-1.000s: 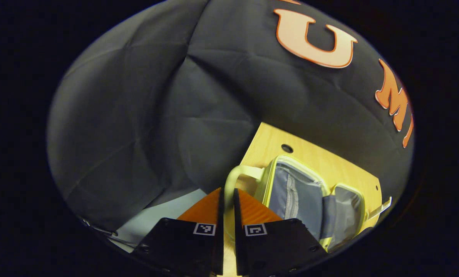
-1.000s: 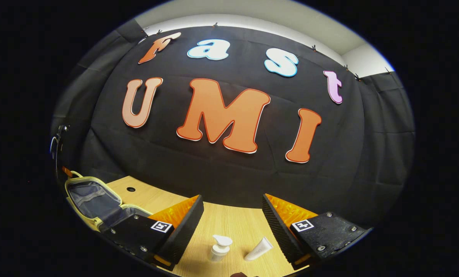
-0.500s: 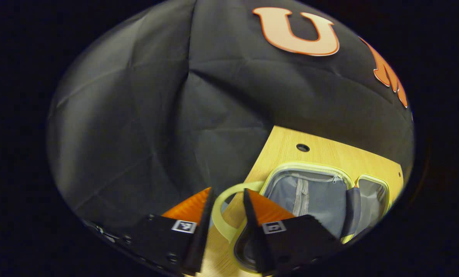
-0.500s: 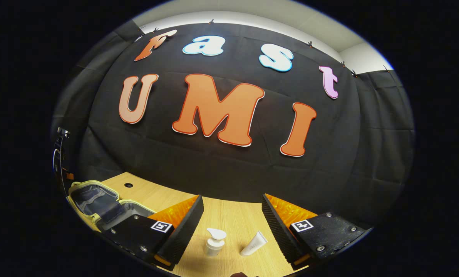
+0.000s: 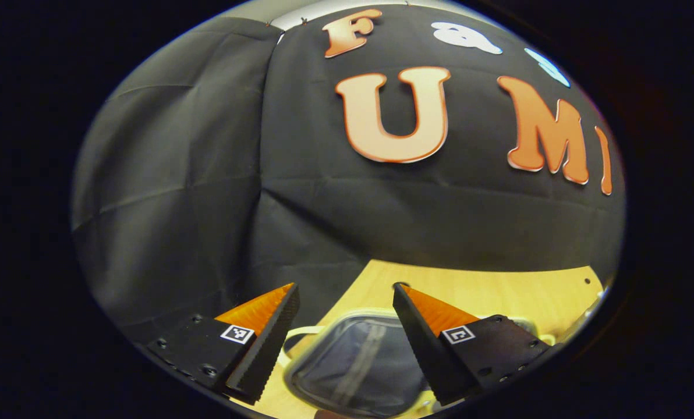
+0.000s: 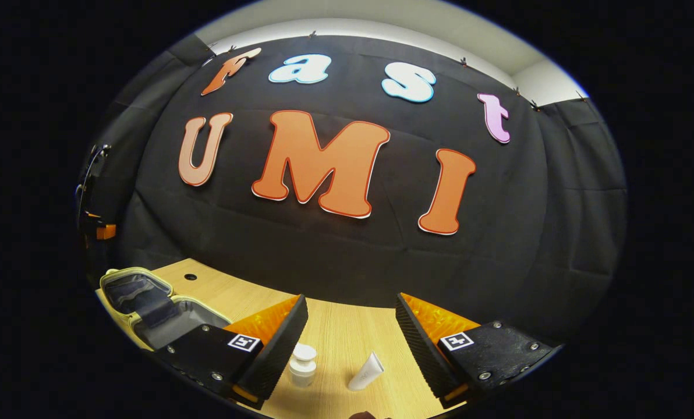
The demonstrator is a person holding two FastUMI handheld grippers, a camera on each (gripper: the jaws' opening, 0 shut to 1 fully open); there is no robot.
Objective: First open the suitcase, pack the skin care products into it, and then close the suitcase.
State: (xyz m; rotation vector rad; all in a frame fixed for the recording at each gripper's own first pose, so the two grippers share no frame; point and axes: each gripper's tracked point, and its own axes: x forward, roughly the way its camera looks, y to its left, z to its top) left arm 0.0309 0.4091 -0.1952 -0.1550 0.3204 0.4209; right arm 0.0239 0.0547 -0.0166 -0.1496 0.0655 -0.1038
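A pale yellow-green suitcase point(image 6: 149, 311) with grey lining lies open flat at the left of the wooden table point(image 6: 347, 331) in the right gripper view. In the left gripper view its zipped grey lid lining point(image 5: 356, 366) lies just below my left gripper point(image 5: 347, 302), which is open and holds nothing. My right gripper point(image 6: 350, 314) is open above two skin care products: a white pump bottle point(image 6: 302, 365) standing upright and a white tube point(image 6: 366, 372) lying beside it. Both sit between the fingers' lines, lower down on the table.
The table has a small round cable hole point(image 6: 190, 277) near the back left corner. Black cloth walls close off the back and both sides. Bare wood point(image 5: 498, 294) stretches to the right of the suitcase.
My left gripper has let go of the suitcase handle, opened wide, and swung up and right over the lid. The suitcase lid now lies fully flat. My right gripper drifted slightly right.
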